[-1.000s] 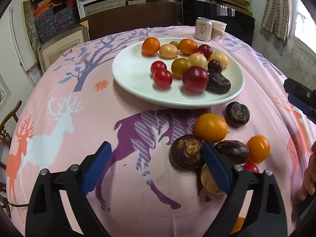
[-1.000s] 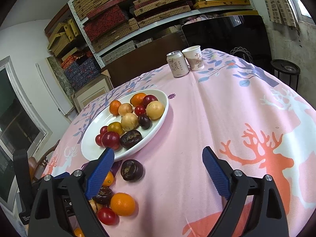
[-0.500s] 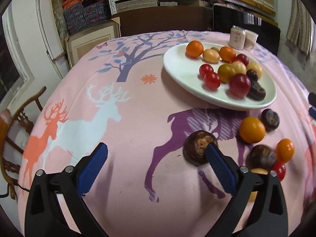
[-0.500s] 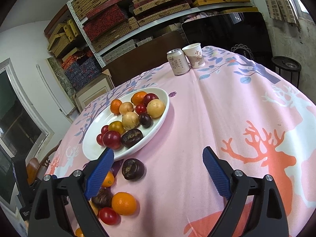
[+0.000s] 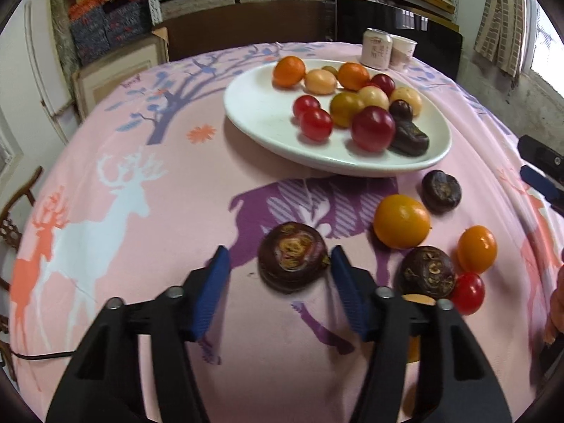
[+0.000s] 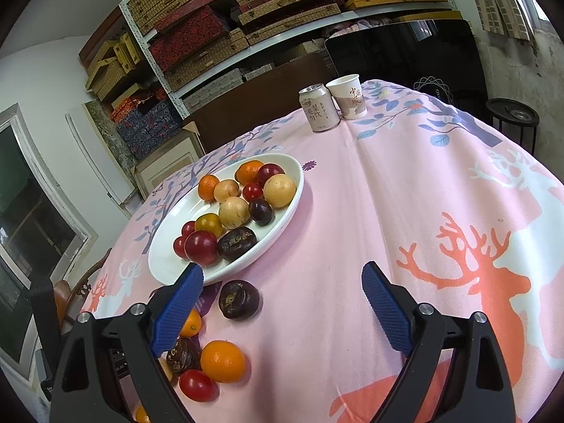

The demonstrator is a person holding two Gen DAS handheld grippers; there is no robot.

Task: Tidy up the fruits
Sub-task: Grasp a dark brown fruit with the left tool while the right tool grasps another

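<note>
- Left tool (image 5: 278, 264): my jaws closing around a dark water chestnut (image 5: 292, 256) on the table; left pad not yet touching.
- Right tool (image 6: 282, 303): my jaws wide apart, nothing between them, over bare pink cloth.
- White plate (image 6: 282, 225): mixed fruits piled; loose fruits lie near its rim.
- Can (image 6: 319, 107) and paper cup (image 6: 348, 97): Chinese characters printed, not legible to me.
- Table (image 6: 405, 194): open room right of plate.

Table under pink deer-print cloth (image 5: 141, 282). On it: white plate (image 5: 261, 112) far centre, loose fruits (image 5: 402, 225) near right, can (image 6: 317, 111) and paper cup (image 6: 349, 97) far edge.
</note>
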